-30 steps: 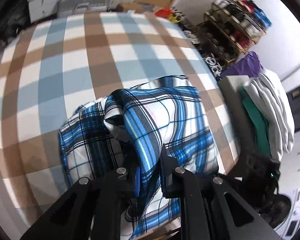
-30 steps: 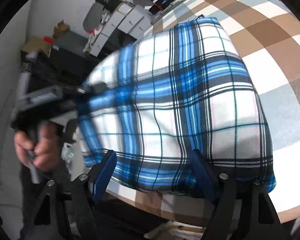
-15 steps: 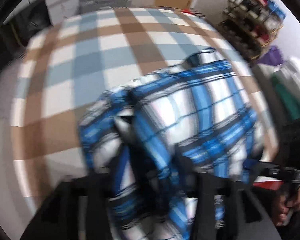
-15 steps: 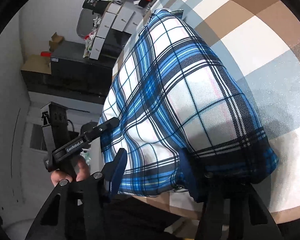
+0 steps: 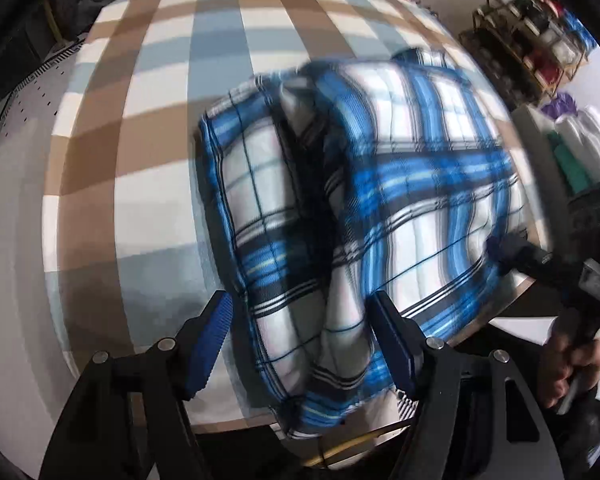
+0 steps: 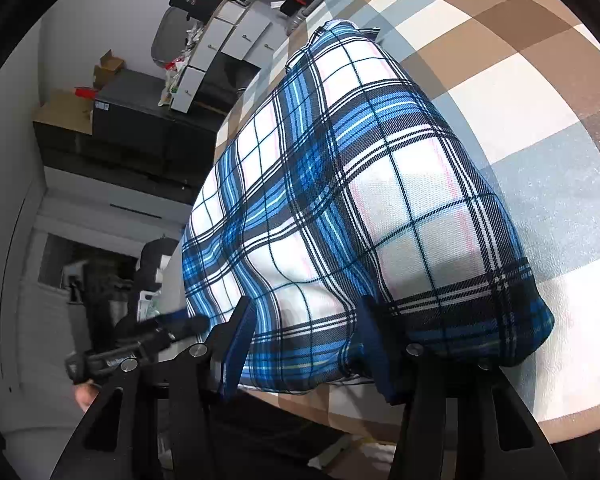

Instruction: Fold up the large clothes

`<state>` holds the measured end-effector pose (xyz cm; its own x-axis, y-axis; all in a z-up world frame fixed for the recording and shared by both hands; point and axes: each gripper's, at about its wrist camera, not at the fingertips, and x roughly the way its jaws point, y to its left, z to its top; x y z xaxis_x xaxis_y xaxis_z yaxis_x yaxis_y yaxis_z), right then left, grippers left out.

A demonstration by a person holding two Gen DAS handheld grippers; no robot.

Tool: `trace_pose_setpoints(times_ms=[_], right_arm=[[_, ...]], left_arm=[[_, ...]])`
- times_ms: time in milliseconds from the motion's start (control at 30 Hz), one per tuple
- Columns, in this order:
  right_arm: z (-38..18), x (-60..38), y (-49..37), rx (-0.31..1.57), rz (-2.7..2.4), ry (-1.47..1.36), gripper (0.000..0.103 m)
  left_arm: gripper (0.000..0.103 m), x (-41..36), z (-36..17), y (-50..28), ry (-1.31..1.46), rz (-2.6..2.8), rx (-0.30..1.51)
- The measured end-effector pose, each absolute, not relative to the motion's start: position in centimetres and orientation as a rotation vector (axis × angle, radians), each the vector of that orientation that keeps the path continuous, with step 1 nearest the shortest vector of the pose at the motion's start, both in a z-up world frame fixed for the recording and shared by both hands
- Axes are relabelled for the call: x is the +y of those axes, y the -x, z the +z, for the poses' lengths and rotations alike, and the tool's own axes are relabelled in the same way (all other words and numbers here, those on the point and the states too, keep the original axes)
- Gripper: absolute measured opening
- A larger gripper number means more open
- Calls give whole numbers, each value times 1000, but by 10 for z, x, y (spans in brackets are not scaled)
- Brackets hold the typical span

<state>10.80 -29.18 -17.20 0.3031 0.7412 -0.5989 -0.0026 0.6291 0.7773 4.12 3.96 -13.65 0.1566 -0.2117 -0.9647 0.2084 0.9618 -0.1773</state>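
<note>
A blue, white and black plaid shirt (image 5: 420,184) lies folded into a thick bundle at the near edge of the checked table (image 5: 160,120). My left gripper (image 5: 302,320) hovers over its near end. Its jaws are opening, and a fold of the shirt sits between them without being pressed. In the right wrist view the shirt (image 6: 340,200) fills the middle, and my right gripper (image 6: 304,328) is shut on its near hem, pads against the cloth. From the left wrist view the right gripper (image 5: 504,250) reaches the shirt's right edge, with a hand (image 5: 572,360) on its handle.
A shoe rack (image 5: 540,32) and a pile of white, green and purple clothes (image 5: 580,148) stand right of the table. White drawers with clutter (image 6: 220,40) and a black cabinet (image 6: 140,120) line the wall on the other side. The tablecloth (image 6: 520,100) beyond the shirt is bare.
My left gripper has let go of the raised fold, spread its jaws and sunk toward the shirt, which now lies flatter. The right jaws have narrowed onto the hem.
</note>
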Motion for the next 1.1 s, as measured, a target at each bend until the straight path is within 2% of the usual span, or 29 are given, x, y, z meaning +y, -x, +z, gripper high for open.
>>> trace_pose_setpoints(times_ms=[133,200,267,367,467,700,800,900,967,1033,1100], right_arm=[[-172,-291,-107,1171,563,-765,52],[-173,-293,-106,1173,563,-777,52],[-174,-295,-105,1175,562,-797,52],[-177,-298,-103,1180,564,-832,52],[-177,-297,-101,1182,576,-817,52],[-180,-299,-102,1182,581,-824,52],[-180,-299,-103,1182,582,-833,52],[-183,-302,-104,1181,588,-867,54],[-184,-303,-103,1180,587,-883,54],[-184,-303,-103,1178,588,-879,55],[-182,-301,-102,1175,591,-865,57]], left_arm=[[67,44,-164,-51,108,-305,1487],[65,40,-161,-53,100,-348,1454],[28,32,-158,-57,122,-419,1427],[14,14,-154,-61,54,-459,1382],[10,-12,-146,-65,-56,-498,1290],[9,-16,-153,-63,-70,-528,1149],[13,-10,-152,-55,-104,-495,1136],[25,-14,-144,-47,-203,-440,1132],[59,-12,-138,-41,-251,-368,1099],[71,-5,-131,-36,-238,-365,1036],[71,-1,-128,-37,-219,-365,1032]])
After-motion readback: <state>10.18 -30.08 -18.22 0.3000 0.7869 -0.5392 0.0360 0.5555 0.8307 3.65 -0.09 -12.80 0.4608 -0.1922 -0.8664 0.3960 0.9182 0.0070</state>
